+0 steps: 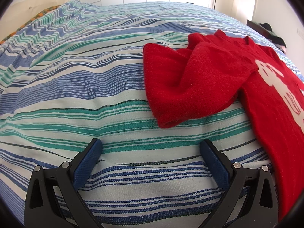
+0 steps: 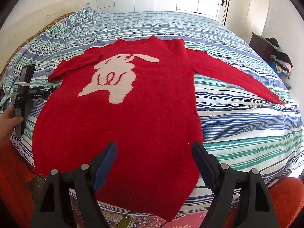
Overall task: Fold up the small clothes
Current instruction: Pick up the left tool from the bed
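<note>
One red knit sweater lies face up on the striped bedspread, white rabbit motif showing. Long axis runs from the hem, at the near bed edge, to the neckline at the far end; collar points away from the cameras. Its sleeve on the right of the right wrist view is stretched out flat, slanting outward and toward the near side. The opposite sleeve is folded back on itself and bunched beside the shoulder.

Right gripper hangs above the hem area, slightly right of the sweater's centre line; jaws stand wide apart, nothing between the pads, no contact with the knit that I can see.

Left gripper is over bare bedspread, just beside the sweater's side edge, the bunched sleeve ahead of it and to its right. Jaws likewise spread apart and empty. In the right wrist view a hand holds this tool's handle at the sweater's left edge.

Clothes pile sits on a dark stand beyond the bed, well apart.
</note>
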A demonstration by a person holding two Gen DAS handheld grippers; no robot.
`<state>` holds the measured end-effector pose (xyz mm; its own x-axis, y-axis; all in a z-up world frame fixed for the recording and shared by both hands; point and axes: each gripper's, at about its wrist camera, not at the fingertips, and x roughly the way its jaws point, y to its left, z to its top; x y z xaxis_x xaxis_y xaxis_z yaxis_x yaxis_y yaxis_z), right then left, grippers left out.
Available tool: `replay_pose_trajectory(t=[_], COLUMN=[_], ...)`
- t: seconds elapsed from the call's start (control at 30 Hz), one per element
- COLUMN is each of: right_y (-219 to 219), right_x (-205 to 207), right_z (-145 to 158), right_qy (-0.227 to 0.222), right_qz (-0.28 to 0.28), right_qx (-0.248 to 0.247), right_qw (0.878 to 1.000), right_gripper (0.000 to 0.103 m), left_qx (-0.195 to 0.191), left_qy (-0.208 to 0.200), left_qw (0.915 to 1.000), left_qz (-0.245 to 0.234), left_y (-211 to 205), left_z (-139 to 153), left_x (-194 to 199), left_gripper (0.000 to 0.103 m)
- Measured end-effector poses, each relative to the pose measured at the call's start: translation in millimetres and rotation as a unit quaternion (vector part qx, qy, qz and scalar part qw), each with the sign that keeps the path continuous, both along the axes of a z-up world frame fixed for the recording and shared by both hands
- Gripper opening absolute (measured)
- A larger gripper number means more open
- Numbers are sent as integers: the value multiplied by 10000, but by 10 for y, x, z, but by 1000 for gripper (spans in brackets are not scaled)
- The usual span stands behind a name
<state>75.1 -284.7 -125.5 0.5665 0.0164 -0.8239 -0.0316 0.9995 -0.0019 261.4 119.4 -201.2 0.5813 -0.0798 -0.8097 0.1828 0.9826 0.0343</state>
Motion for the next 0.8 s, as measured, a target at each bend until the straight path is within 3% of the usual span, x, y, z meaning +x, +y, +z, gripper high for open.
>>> replay_pose_trajectory(t=[0.23, 0.37, 0.47, 0.53, 0.63, 0.73, 0.8], right_y=[-171, -227, -254, -284, -341, -377, -396], right_x=[-29, -10, -6, -14, -37, -17, 8], right_z=[-65, -104, -128, -116, -90, -122, -144], right_qy=[-16, -42, -41, -69, -147, -112, -84], right_qz=[-95, -134, -149, -173, -236, -260, -263], right_qx=[291, 481, 591, 651, 729, 810, 876], right_qw=[9995, 9987, 9981, 9977, 9970, 9963, 9958], right_gripper=[80, 80, 80, 80, 80, 81, 81], left_qx=[-519, -608, -48, 579, 817, 969, 1302], left_qy=[405, 532, 667, 308, -583, -483, -311], left_qw=[9977, 9961, 9969, 9968, 9939, 9798, 9669], left_qz=[164, 344, 413, 451, -457, -1680, -2171], left_y=[114, 126, 19, -147, -575, -1180, -1578], left_z=[19, 41, 134, 370, 811, 975, 891], left_x=[78, 41, -2, -106, -288, -182, -37], left_gripper=[103, 103, 102, 100, 101, 101, 101])
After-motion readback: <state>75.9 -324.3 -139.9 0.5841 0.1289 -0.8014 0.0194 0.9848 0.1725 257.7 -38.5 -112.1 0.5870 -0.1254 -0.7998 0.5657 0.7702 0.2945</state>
